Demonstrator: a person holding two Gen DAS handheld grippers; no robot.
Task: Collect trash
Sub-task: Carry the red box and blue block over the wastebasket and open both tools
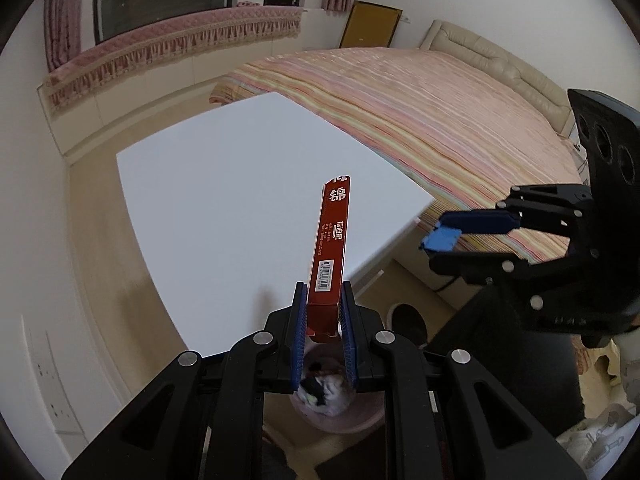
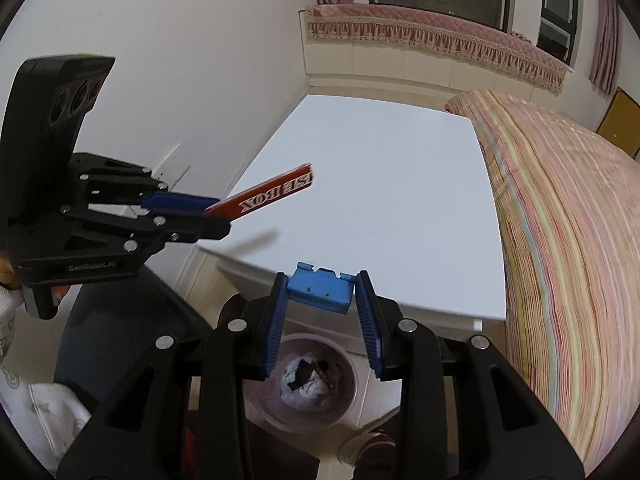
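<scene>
Left wrist view: left tool (image 1: 323, 312) pinches the near end of a long, flat red cardboard box (image 1: 332, 240) with white lettering and a barcode, held in the air over the near edge of the white bench (image 1: 224, 184). Below the fingers sits a round pink waste bin (image 1: 332, 412) holding crumpled trash. At right, the right tool (image 1: 434, 242) pinches a small blue box (image 1: 440, 238) beyond the bench's near right corner, before a striped bed (image 1: 440, 112).

Right wrist view: right tool (image 2: 322, 294) clamps the small blue box (image 2: 320, 288) above the bench's near edge (image 2: 360, 200); the bin (image 2: 308, 380) stands on the floor beneath. At left, the left tool (image 2: 216, 210) grips the red box (image 2: 264, 194) over the bench's near left corner.
</scene>
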